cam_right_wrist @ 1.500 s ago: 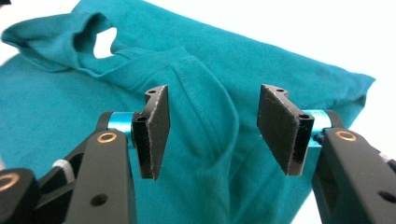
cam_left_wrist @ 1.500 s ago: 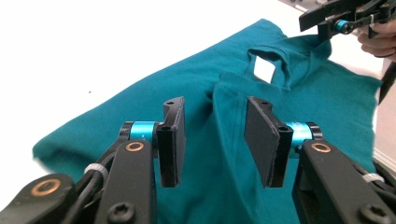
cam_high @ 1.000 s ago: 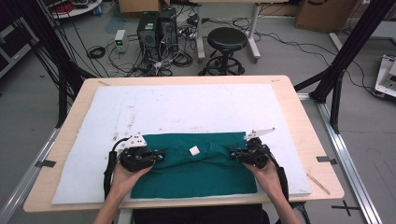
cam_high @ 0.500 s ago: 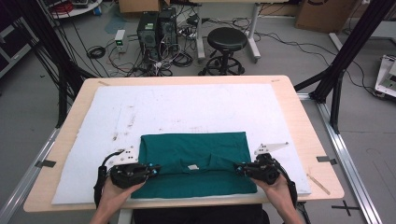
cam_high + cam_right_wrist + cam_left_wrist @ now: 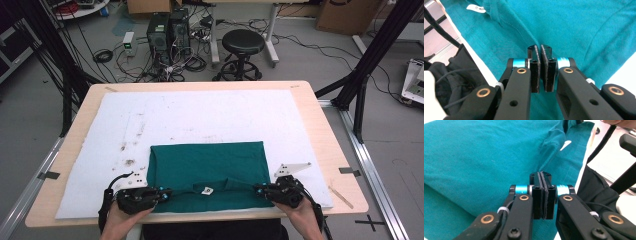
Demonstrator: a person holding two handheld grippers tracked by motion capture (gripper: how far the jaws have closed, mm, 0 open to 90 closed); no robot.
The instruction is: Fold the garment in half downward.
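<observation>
A teal shirt (image 5: 207, 165) lies folded flat on the white mat (image 5: 200, 115), its collar and white label (image 5: 206, 190) at the near edge. My left gripper (image 5: 165, 192) is at the shirt's near left corner and my right gripper (image 5: 257, 189) at its near right corner, both low over the mat. In the left gripper view the pads of my left gripper (image 5: 541, 173) press together on a fold of the shirt (image 5: 474, 157). In the right gripper view my right gripper (image 5: 539, 47) is shut on a seam of the shirt (image 5: 586, 25), with the label (image 5: 476, 8) farther off.
The mat covers most of a wooden table (image 5: 320, 125). Beyond the far edge stand a black stool (image 5: 243, 42), computer towers (image 5: 167, 30) and loose cables on the floor. Black frame posts (image 5: 367, 60) rise at both sides.
Both grippers came down and toward the near edge, spreading apart, and drew the shirt's collar edge with them. The shirt now lies flatter and reaches farther up the mat.
</observation>
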